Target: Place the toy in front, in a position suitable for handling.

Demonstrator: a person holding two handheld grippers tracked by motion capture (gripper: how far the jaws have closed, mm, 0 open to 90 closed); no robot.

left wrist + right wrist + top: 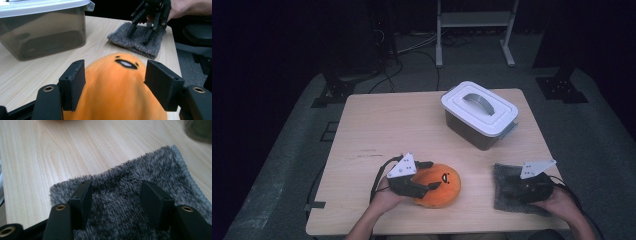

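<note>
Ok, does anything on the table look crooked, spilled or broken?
Nothing looks spilled or broken. The lidded storage box sits at an angle to the table edges. The orange plush toy and grey cloth look intact, with open tongs around or over them.

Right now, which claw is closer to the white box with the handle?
Left, though only slightly. The left claw straddles the orange plush toy, just in front of the box. The right claw sits on the grey cloth, farther toward the table's right corner.
</note>
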